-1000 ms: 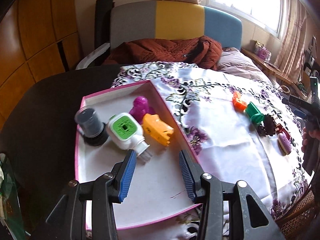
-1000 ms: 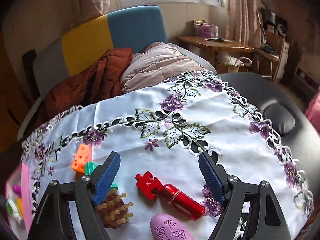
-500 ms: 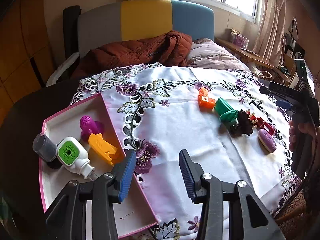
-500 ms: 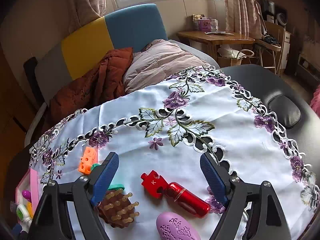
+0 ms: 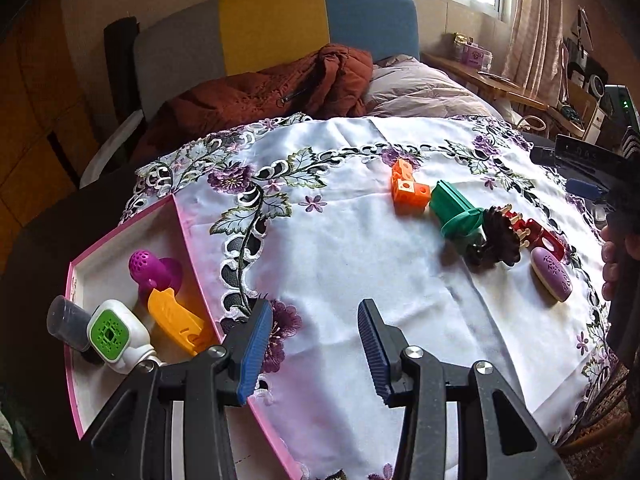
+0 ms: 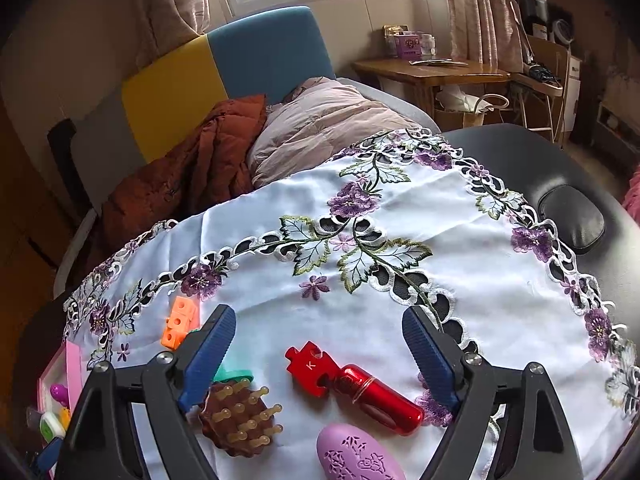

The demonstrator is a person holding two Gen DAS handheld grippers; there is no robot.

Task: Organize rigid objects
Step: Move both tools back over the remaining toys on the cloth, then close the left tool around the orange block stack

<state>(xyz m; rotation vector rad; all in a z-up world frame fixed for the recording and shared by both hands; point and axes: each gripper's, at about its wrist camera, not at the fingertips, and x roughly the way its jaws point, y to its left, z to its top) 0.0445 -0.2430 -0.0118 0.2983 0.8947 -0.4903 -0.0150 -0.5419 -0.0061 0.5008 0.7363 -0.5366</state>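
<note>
The left gripper (image 5: 314, 346) hangs with jaws partly parted and empty over bare tablecloth (image 5: 340, 256); the pink tray's (image 5: 192, 240) rim runs under its left jaw. The right gripper's (image 6: 316, 354) jaws are opening, empty, the red puzzle-key piece (image 6: 356, 388) lying untouched between them, the brown brush (image 6: 240, 420) by the left jaw.

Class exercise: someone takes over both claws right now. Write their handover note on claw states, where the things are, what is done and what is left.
Left claw: open, empty, over the tablecloth beside the pink tray.
Right claw: jaws opening, empty, above the red cylinder.
Done: purple toy, yellow piece, green-capped bottle and grey cup lie in the tray.
Left on the cloth: orange blocks, green piece, brown brush, red cylinder, lilac case.
</note>
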